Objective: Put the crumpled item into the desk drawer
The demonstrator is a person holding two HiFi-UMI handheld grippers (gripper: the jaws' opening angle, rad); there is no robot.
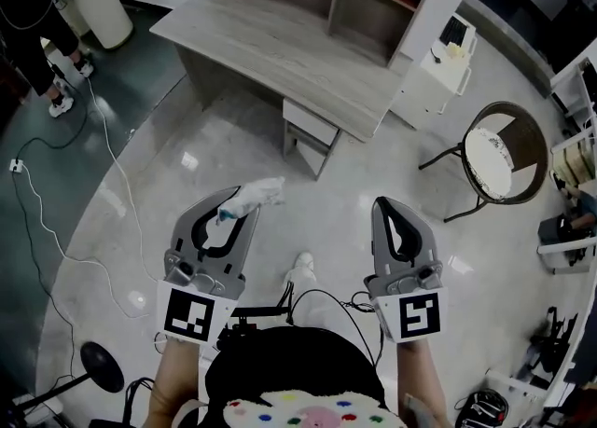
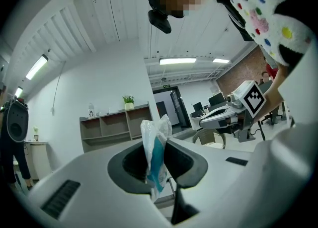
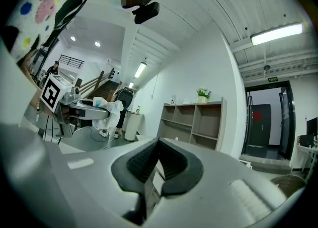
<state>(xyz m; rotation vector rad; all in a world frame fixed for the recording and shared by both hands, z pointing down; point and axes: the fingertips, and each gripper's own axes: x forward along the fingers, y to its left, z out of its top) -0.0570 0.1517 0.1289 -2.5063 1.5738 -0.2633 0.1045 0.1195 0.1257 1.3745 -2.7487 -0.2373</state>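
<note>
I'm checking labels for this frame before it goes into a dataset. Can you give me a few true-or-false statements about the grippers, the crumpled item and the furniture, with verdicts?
1. The left gripper is shut on the crumpled item. True.
2. The right gripper holds a second item. False: its jaws are together with nothing between them.
3. The crumpled item lies inside the desk. False: it is in the left gripper, above the floor, short of the desk.
4. In the head view, a round chair stands to the right of the desk. True.
5. The potted plant stands on the floor. False: it stands on top of the shelf unit.
</note>
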